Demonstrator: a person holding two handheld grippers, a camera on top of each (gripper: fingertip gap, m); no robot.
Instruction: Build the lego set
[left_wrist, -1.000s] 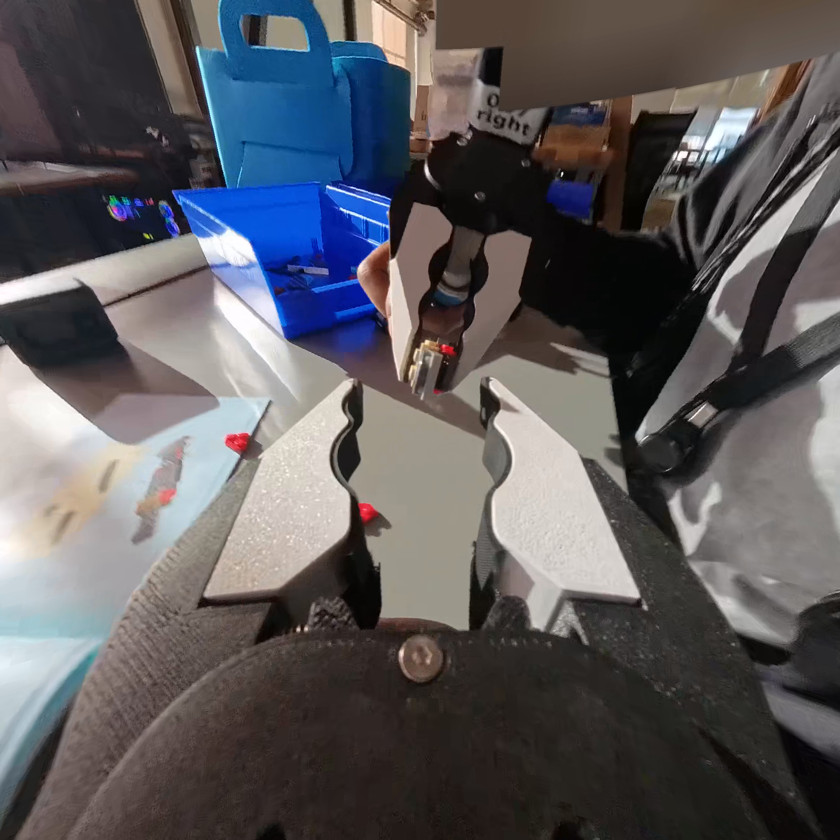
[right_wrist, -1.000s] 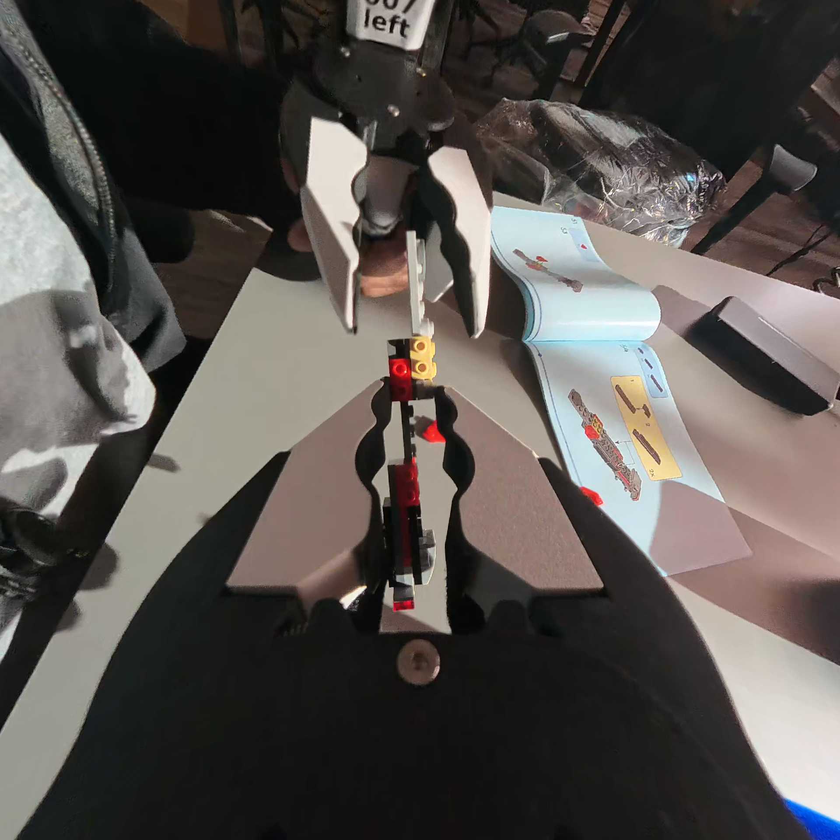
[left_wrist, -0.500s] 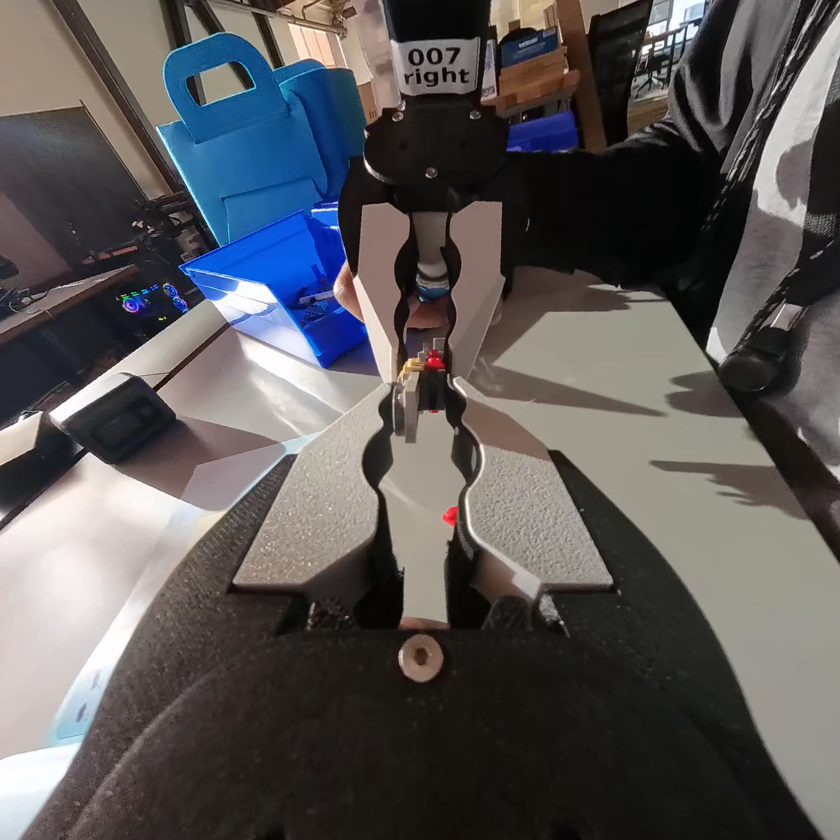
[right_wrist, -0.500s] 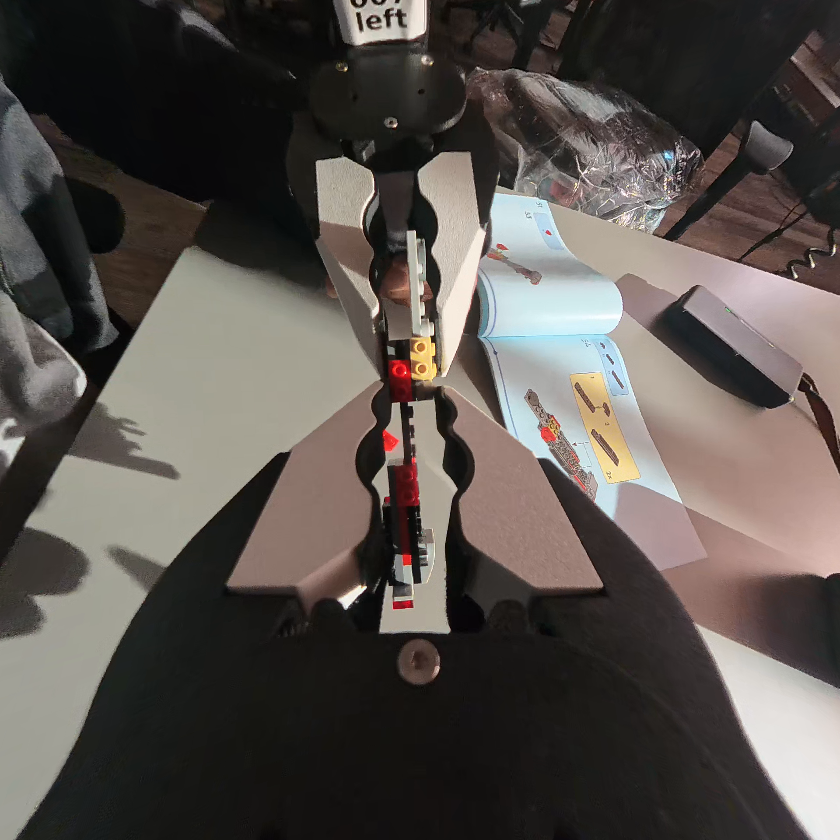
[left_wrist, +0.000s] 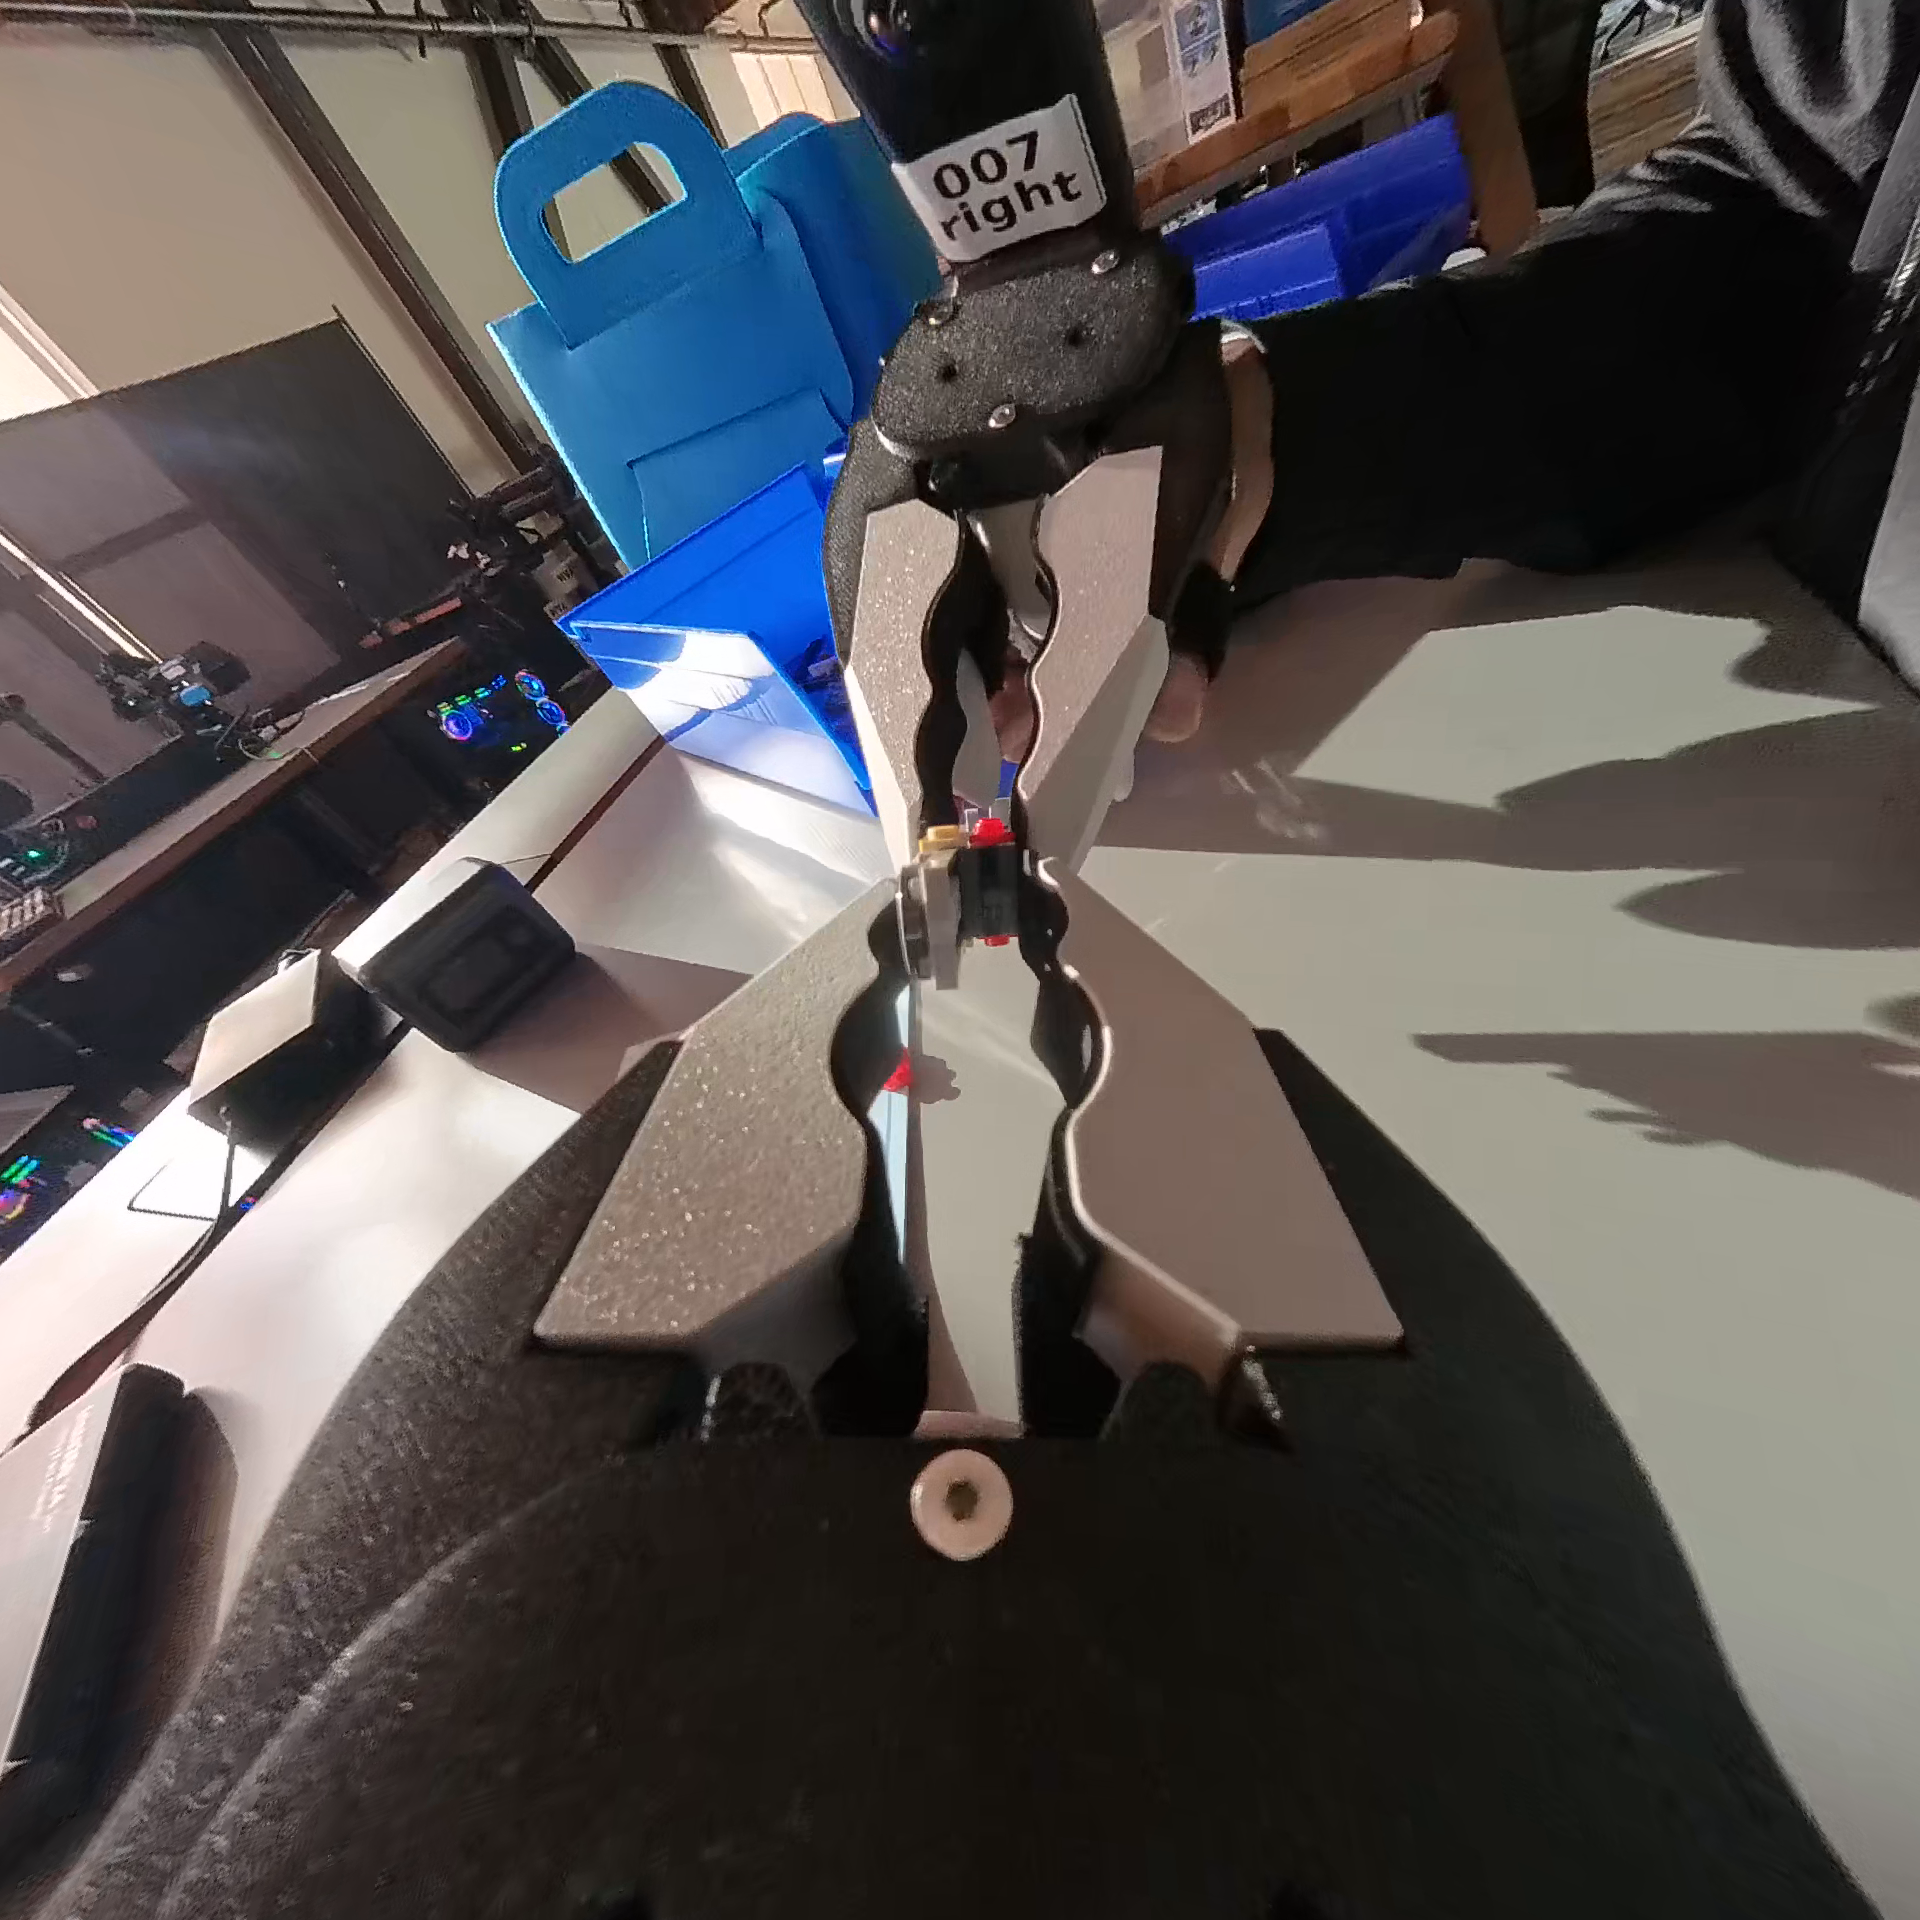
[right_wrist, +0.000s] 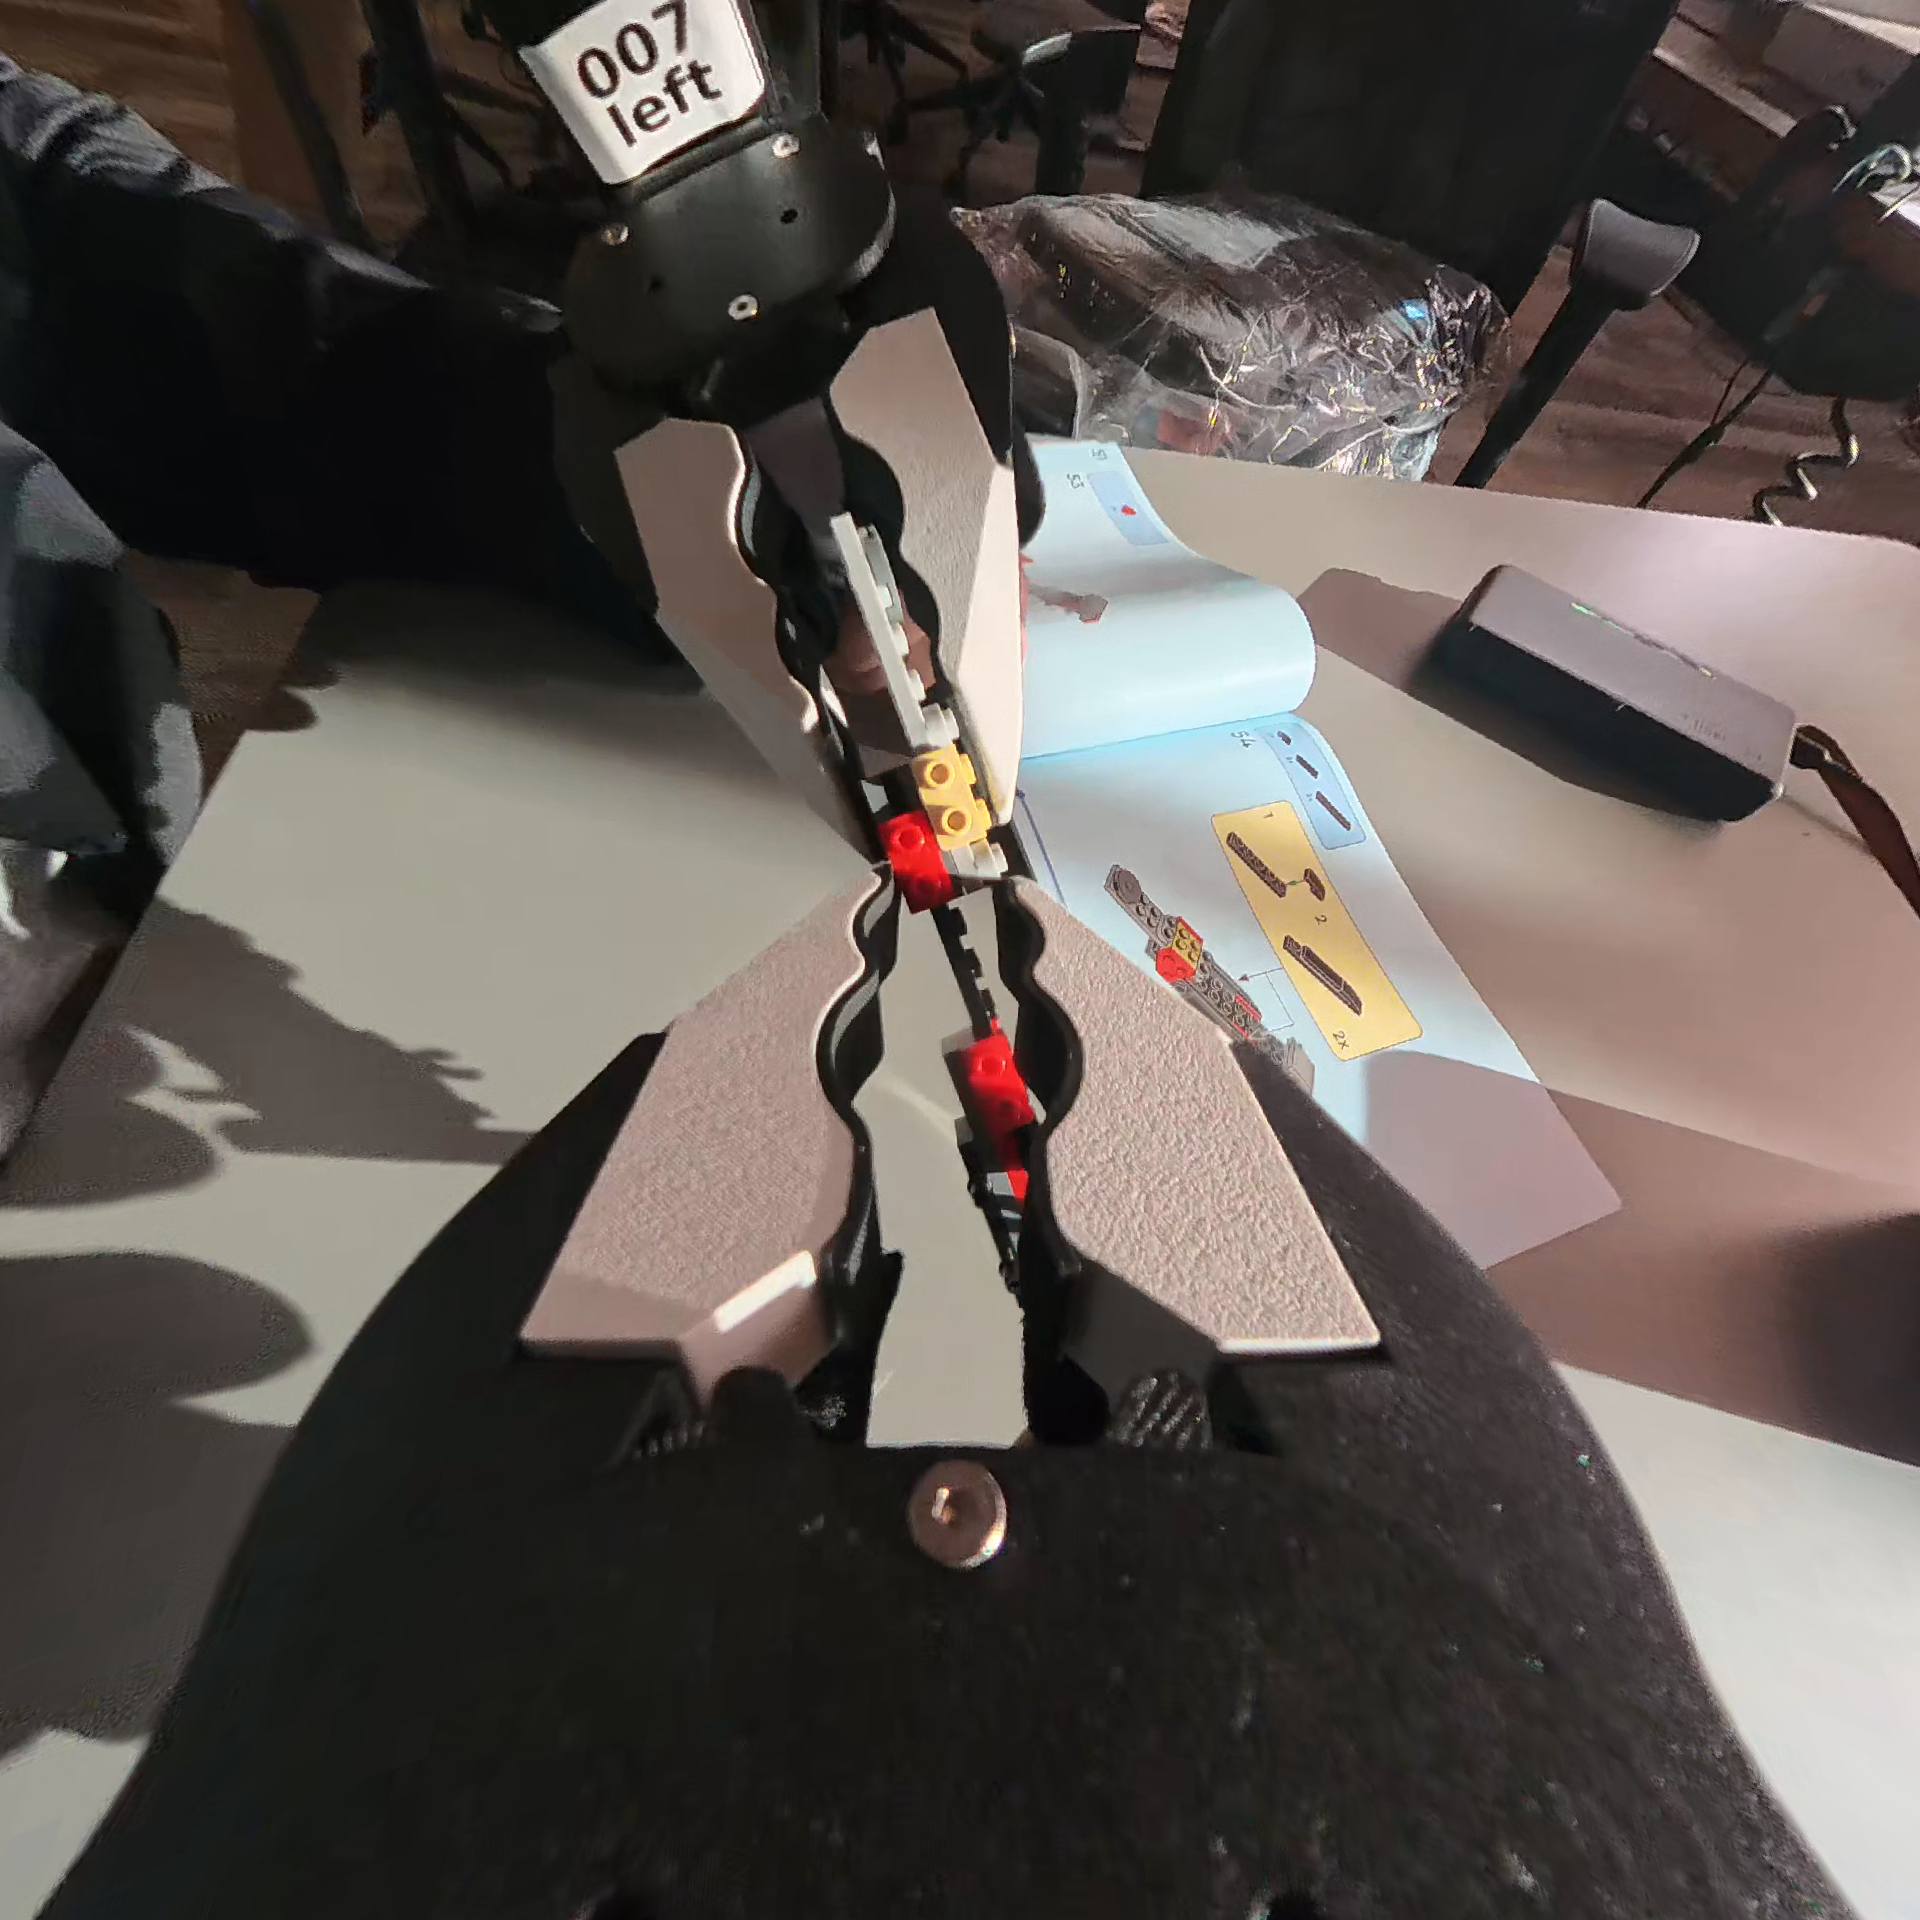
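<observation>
since half a second ago both grippers have been tilted and drawn closer tip to tip, and the lego model (right_wrist: 951, 883) is now seen slanted between them. it is a long thin build of black, red, yellow and grey bricks, held in the air above the grey table (right_wrist: 436, 935). its near end with a red brick lies inside the right gripper (right_wrist: 940, 894), whose jaws are narrowed onto it. its far end, a light grey plate (right_wrist: 883, 634), runs up between the jaws of the left gripper (right_wrist: 914, 800), which are closed around it. in the left wrist view the grey plate (left_wrist: 935, 925) is pinched at the tips of the left gripper (left_wrist: 971, 914), with the right gripper (left_wrist: 971, 821) meeting it from above. a small red piece (left_wrist: 899, 1070) lies on the table (left_wrist: 1455, 1195) below. an open instruction booklet (right_wrist: 1247, 914) lies just beside the grippers, a black box (right_wrist: 1610, 696) beyond it. farther back stands a blue bin (left_wrist: 727, 686); small parts appear to be in it, though they cannot be told clearly. behind it stands a blue felt bag (left_wrist: 675, 364).
</observation>
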